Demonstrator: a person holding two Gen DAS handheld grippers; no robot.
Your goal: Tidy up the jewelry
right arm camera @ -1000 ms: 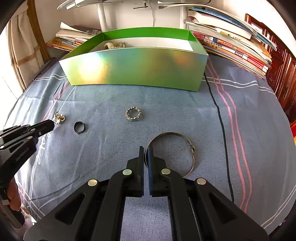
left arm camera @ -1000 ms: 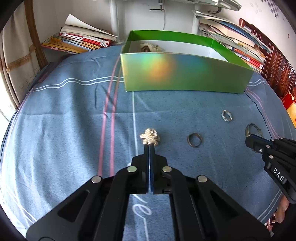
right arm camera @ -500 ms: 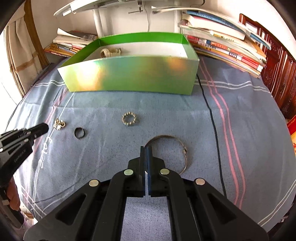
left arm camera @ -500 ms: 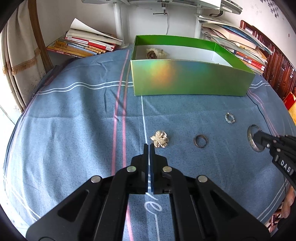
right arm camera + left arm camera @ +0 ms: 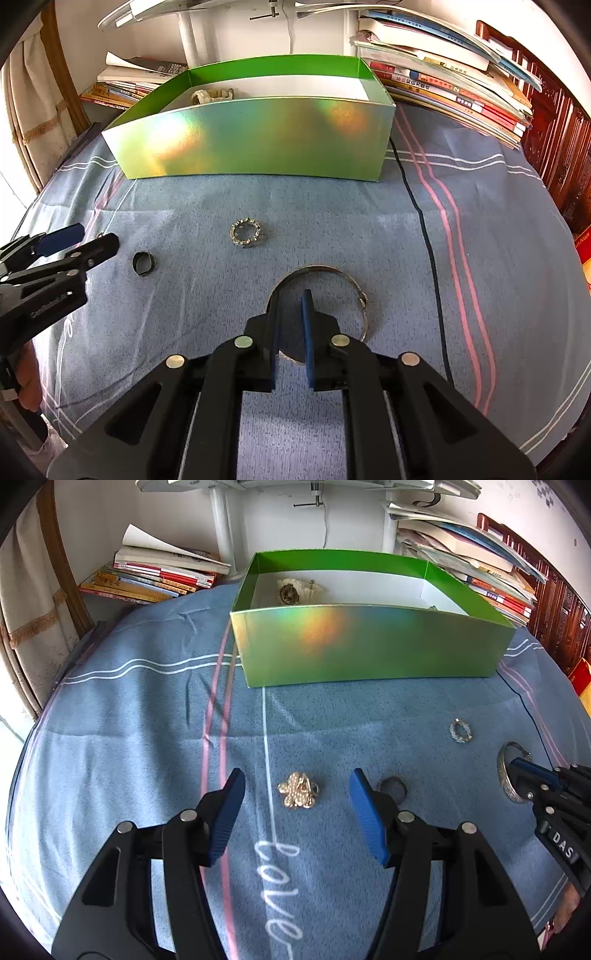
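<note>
A gold flower brooch (image 5: 298,792) lies on the blue cloth between the fingertips of my left gripper (image 5: 297,775), whose jaws are opening and do not touch it. A dark ring (image 5: 393,787) sits just behind its right finger, also seen as the dark ring (image 5: 142,263). A crystal ring (image 5: 246,233) lies mid-cloth. My right gripper (image 5: 290,306) straddles the left rim of the silver bangle (image 5: 347,284); its jaws are opening a little, with a gap showing. The green box (image 5: 258,140) behind holds some jewelry (image 5: 291,590).
Stacks of books (image 5: 162,572) stand behind the box on the left, and more books (image 5: 461,85) on the right. A white post (image 5: 221,524) rises at the back. Dark wooden furniture (image 5: 554,147) borders the right side. The cloth (image 5: 147,738) drops off at its edges.
My left gripper drew back from the brooch, left it on the cloth and opened wide around it. The right jaws, shut half a second ago, have parted slightly at the bangle rim.
</note>
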